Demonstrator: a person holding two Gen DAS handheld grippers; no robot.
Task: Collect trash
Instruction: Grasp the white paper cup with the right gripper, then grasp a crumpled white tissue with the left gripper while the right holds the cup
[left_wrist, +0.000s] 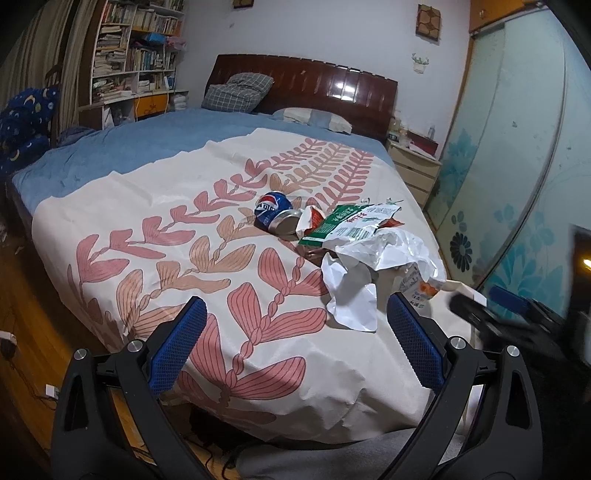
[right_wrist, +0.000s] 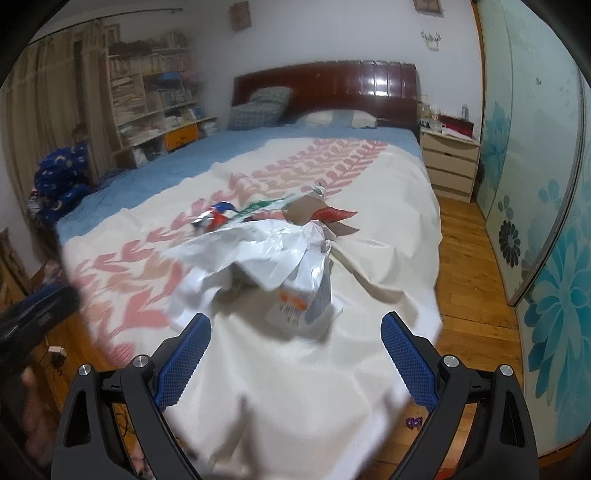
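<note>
White crumpled plastic bag (left_wrist: 384, 254) is piled with the other trash on the bed's cream cover with pink leaf prints (left_wrist: 166, 221), toward 2 o'clock in the left wrist view. A green and white snack wrapper (left_wrist: 347, 221) is laid just behind it, and a dented blue soda can (left_wrist: 275, 213) is tipped over at 12 o'clock. All of it is bunched together, probably so it can be picked up easily. Nothing is held or touched by the left gripper (left_wrist: 295, 325) or the right gripper (right_wrist: 295, 338); both are spread wide, likely ready for a first grab.
</note>
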